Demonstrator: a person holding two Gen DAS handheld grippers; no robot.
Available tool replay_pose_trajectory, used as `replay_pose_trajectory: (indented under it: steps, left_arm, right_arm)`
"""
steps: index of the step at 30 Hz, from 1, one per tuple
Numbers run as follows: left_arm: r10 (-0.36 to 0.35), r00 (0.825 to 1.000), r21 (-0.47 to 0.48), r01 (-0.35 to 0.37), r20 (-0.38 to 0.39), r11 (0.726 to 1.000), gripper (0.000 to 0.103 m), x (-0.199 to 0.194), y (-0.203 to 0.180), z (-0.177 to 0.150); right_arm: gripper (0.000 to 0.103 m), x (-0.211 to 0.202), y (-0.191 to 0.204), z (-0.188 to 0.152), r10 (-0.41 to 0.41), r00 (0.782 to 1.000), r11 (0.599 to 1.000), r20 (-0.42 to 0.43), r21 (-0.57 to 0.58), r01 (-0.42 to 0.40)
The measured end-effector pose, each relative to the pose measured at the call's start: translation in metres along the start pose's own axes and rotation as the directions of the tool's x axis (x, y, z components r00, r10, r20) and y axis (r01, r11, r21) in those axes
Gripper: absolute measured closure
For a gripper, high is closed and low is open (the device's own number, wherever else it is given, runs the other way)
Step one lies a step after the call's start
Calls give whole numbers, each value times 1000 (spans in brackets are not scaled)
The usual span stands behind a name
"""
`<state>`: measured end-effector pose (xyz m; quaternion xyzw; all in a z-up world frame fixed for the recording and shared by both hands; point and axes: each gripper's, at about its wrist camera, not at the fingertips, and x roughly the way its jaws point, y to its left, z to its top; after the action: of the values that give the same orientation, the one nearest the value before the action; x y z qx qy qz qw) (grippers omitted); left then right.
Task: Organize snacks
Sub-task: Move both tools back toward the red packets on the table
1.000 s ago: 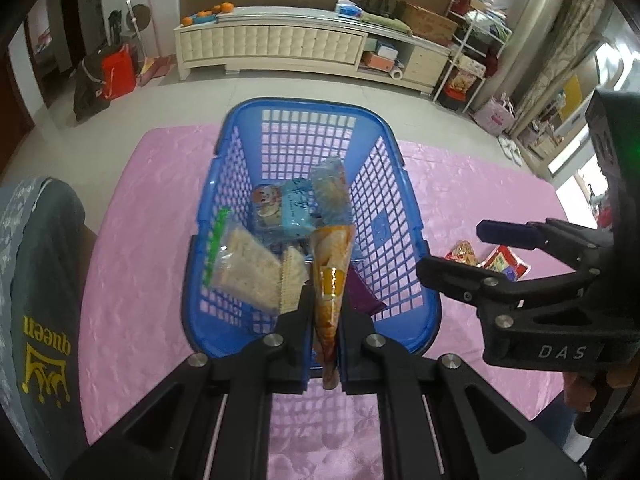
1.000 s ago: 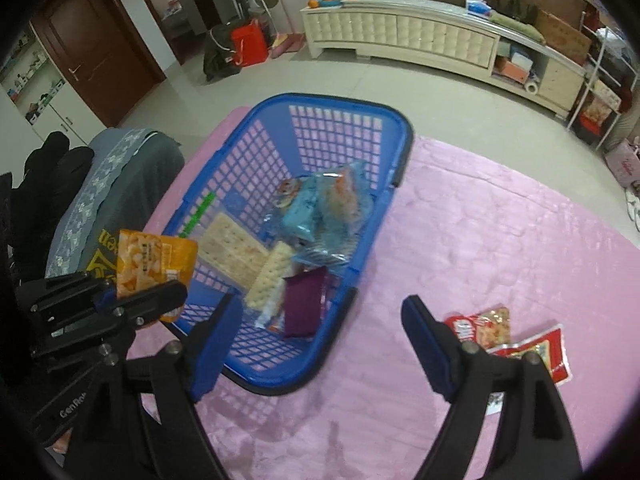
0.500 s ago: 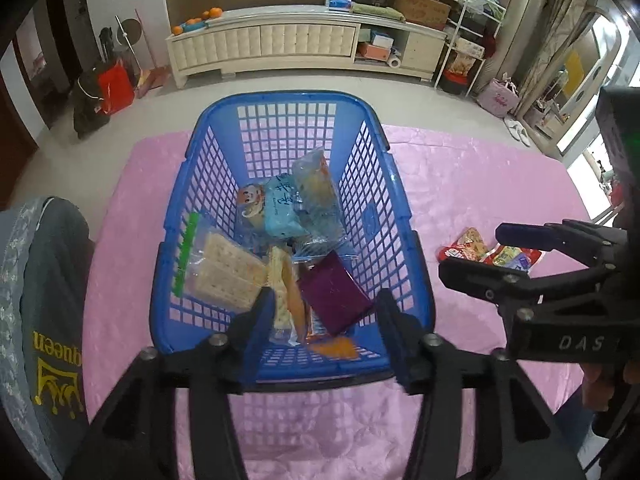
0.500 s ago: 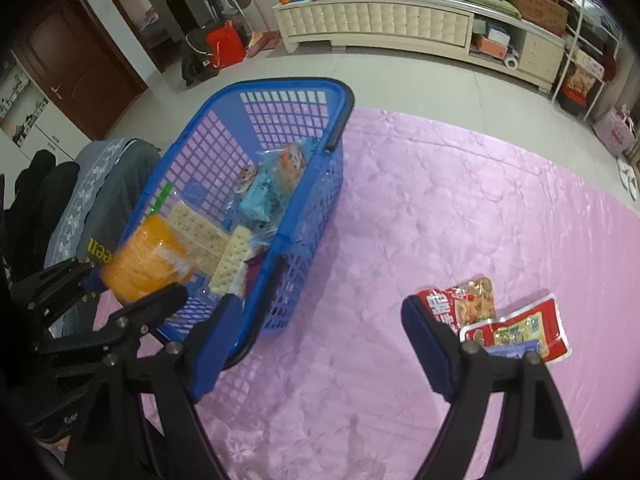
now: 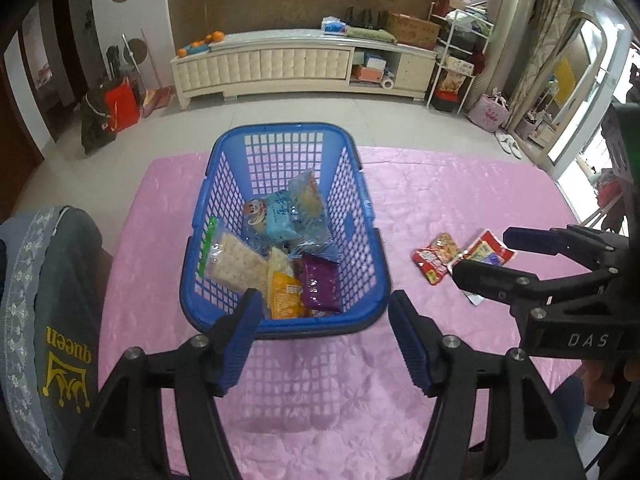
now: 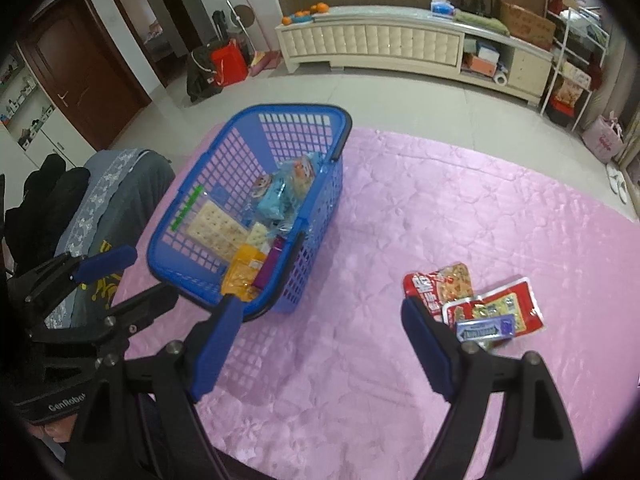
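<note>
Left wrist view: orange packet [image 5: 285, 295] in basket [image 5: 224, 312], beyond opening left gripper [image 5: 326, 338].

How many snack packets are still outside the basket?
3, clustered on the pink cloth right of the blue basket: red packet, second red packet overlapping it, small blue packet on top. More may hide underneath.

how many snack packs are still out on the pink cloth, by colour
red packs: 2
blue pack: 1
total: 3, all lying to the right of the blue basket
</note>
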<state>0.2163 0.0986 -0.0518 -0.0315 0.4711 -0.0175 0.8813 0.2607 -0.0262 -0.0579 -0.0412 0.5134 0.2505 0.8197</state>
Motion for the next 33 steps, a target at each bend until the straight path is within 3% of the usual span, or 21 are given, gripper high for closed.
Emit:
replay_pose_trajectory:
  steps: [6,14,25,33]
  left_arm:
    - [-11,1000,37,11,22,999,34,-15,-23,-3]
    - [-37,999,89,34,37,995,28,-17,-63,-4]
    - [-56,998,181,55,3,982,28,8,-119,1]
    - [-50,998,210,54,-27,976,28,42,-149,4]
  right_arm:
    - [18,-24,-5,-11,-23,999,1000,36,-5,23]
    - [18,-47,-39,-26,-58,997,997,50,48,56]
    - [18,-49,-90,-45,-73,997,991,39,118,68]
    - [18,-36,-137,-64,-94,995,976,-18,195,95]
